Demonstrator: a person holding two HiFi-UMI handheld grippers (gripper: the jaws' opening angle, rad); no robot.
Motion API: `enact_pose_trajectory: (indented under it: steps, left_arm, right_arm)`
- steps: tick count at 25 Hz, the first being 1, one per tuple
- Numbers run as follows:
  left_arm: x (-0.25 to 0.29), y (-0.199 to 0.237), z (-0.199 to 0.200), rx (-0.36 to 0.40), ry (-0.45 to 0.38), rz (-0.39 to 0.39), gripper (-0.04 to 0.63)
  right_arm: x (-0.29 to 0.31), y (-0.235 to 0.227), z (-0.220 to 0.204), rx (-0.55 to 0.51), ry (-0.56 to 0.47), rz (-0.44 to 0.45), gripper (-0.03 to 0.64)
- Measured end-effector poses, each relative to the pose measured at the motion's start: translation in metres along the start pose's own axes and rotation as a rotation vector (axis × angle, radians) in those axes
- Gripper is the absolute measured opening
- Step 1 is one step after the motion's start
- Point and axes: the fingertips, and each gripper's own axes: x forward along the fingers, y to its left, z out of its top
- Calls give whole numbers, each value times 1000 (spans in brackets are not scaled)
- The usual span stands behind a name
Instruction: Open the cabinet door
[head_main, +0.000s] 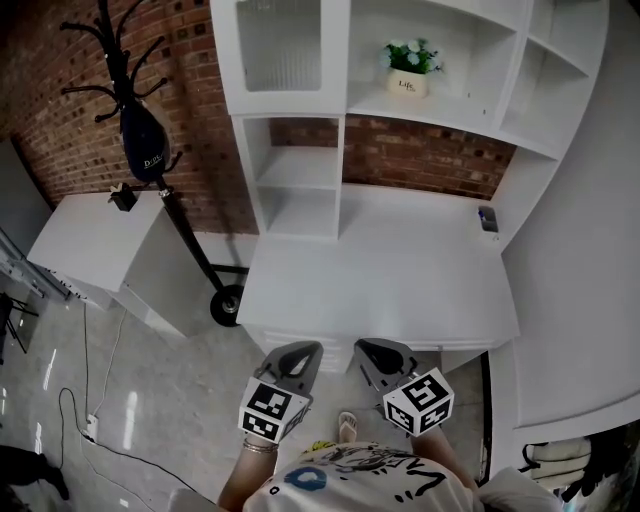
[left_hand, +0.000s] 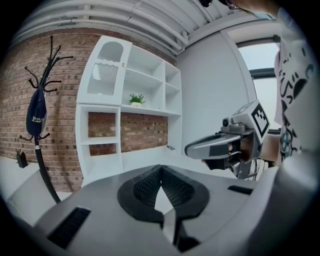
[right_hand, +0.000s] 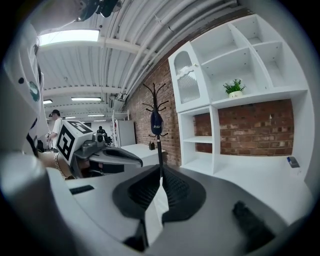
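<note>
Cabinet door (head_main: 280, 45): ribbed glass, shut, upper left of shelf unit (head_main: 450, 100) above tabletop (head_main: 400, 270). Left tongs (head_main: 303, 355) and right tongs (head_main: 368, 352) both closed tight, empty, near tabletop's front edge, well short. Likely need: raise one, part its jaws, hook the door's free edge; handle not made out.

Probably a loft-style office: brick wall (head_main: 60, 110), white desk (head_main: 400, 265) with shelves (head_main: 300, 170), coat stand (head_main: 128, 85).

A red brick wall (head_main: 60, 95) backs a black coat stand (head_main: 192, 245) and low white unit (head_main: 90, 240) on glossy grey floor (head_main: 130, 410).
</note>
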Motion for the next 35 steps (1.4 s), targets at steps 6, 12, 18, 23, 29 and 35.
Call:
enact_pose_trajectory:
  steps: [6, 12, 18, 23, 29, 35]
  left_arm:
    - [22, 0, 6, 0, 8, 15, 14]
    - [47, 1, 13, -2, 9, 29, 14]
    - [73, 3, 18, -5, 16, 42, 14]
    - [93, 5, 19, -12, 25, 49, 14]
    - [111, 11, 20, -16, 32, 47, 14]
    - [125, 25, 25, -28, 22, 47, 14]
  right_arm:
    - [-1, -24, -2, -2, 7, 7, 29]
    - [-1, -52, -2, 2, 10, 14, 29]
    - [1, -78, -2, 5, 12, 25, 29]
    - [5, -100, -3, 7, 16, 32, 29]
    - [13, -122, -6, 19, 22, 21, 29]
    - [26, -138, -4, 17, 26, 24, 29]
